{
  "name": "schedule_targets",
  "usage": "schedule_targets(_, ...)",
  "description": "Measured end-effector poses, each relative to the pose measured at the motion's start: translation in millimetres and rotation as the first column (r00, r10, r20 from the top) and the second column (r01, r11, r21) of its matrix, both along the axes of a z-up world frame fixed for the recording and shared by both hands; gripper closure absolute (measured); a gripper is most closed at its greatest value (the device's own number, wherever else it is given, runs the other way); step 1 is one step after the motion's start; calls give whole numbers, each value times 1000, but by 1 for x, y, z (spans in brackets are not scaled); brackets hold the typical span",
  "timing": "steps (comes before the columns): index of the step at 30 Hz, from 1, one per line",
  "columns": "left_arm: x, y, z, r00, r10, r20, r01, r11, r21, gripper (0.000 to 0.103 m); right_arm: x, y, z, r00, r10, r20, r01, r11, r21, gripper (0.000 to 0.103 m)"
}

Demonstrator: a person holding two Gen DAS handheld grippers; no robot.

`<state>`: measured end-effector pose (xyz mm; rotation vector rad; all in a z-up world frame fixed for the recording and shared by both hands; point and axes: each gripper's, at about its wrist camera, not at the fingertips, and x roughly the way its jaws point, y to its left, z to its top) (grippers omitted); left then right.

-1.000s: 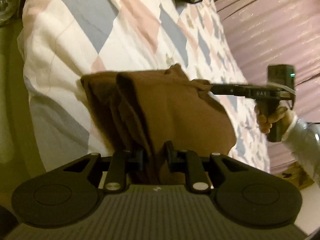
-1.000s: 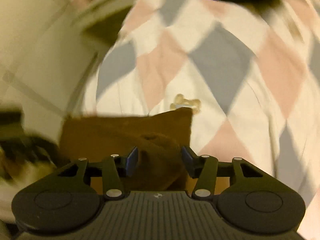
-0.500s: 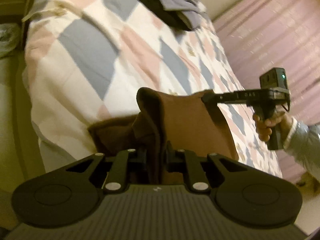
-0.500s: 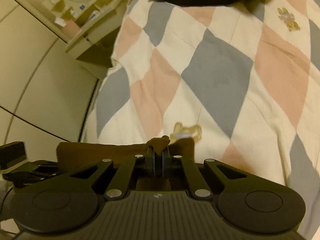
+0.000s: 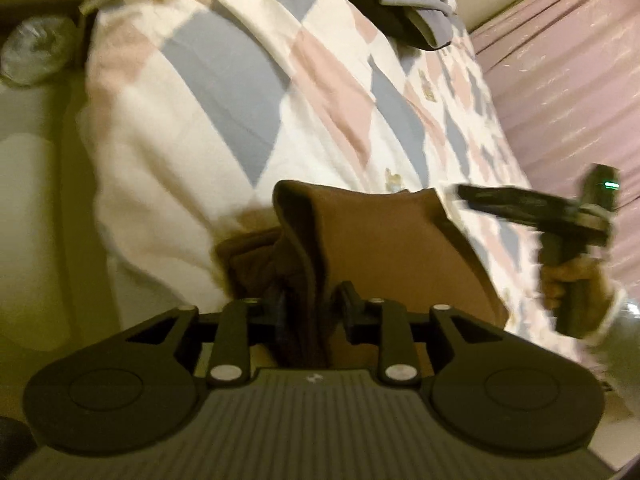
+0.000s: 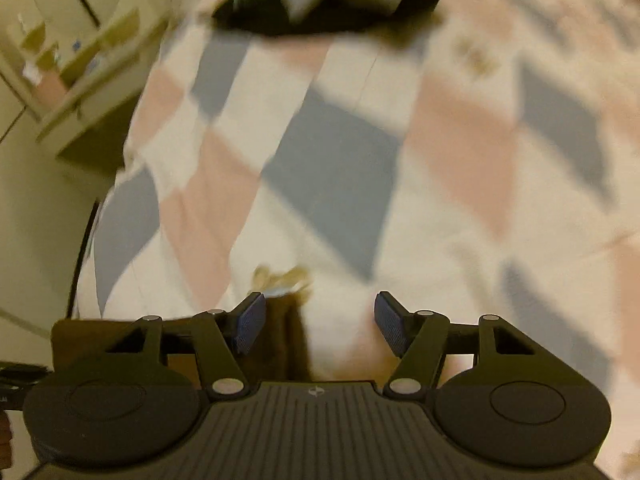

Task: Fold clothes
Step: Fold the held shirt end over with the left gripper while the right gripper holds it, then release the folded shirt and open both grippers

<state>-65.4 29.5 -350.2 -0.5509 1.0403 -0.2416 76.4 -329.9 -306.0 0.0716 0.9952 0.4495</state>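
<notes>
Brown garment (image 5: 384,248) folds sit between the part-open left gripper (image 5: 314,308); whether gripped, I cannot tell. Right gripper (image 6: 316,322), wide open, hovers just beside the garment's edge.

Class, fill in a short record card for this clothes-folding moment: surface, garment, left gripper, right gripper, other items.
surface: bed with a diamond-patterned quilt
garment: brown garment, partly folded, near the bed's edge
left gripper: fingers around a bunched fold of the garment, slightly parted
right gripper: open, holding nothing, garment edge below
other items: dark clothes pile at the far end; pink curtain
</notes>
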Motion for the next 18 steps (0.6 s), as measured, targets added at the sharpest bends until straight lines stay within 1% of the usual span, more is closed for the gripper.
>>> schedule_targets(1,-9,1,6,1000,19,5,-20,999,51,56,-16,1,-1,998,50,43,-48,998,-44,40)
schedule_targets(2,-17,2,11,999,33,11,-34,995,93,55,-33,4,-4,991,109,82,-101,990,-95,40)
schedule_targets(3,-26,2,15,999,46,12,-47,991,126,56,-50,6,-6,978,170,118,-152,977,-148,40)
schedule_targets(4,-34,2,20,999,53,8,-54,989,135,65,-67,9,-9,961,232,150,-200,959,-203,40)
schedule_targets(5,-43,1,26,999,44,13,-45,992,122,74,-84,11,-12,939,294,179,-244,935,-258,40)
schedule_targets(6,-54,-3,35,999,17,34,-20,995,99,77,-101,14,-15,912,356,203,-284,906,-315,40)
schedule_targets(8,-83,-21,56,994,-54,99,46,996,79,77,-134,18,-20,845,478,239,-351,833,-427,40)
schedule_targets(10,-111,-49,67,981,-133,143,118,988,103,77,-168,23,-25,762,594,257,-399,744,-536,40)
schedule_targets(11,-123,-64,66,975,-162,152,142,981,129,77,-185,26,-28,715,649,259,-416,693,-589,40)
schedule_targets(12,-135,-80,64,969,-191,160,166,974,155,77,-202,28,-31,665,701,256,-427,639,-639,43)
schedule_targets(14,-148,-105,54,963,-217,162,182,961,207,77,-235,33,-36,558,795,237,-434,523,-733,43)
schedule_targets(15,-152,-114,47,962,-218,163,178,957,229,77,-241,36,-43,527,817,235,-423,493,-760,44)
schedule_targets(17,-155,-124,32,967,-189,172,141,955,260,79,-246,36,-52,491,833,253,-402,475,-783,44)
schedule_targets(18,-153,-125,27,969,-173,175,125,958,258,79,-246,35,-55,483,836,259,-392,471,-790,44)
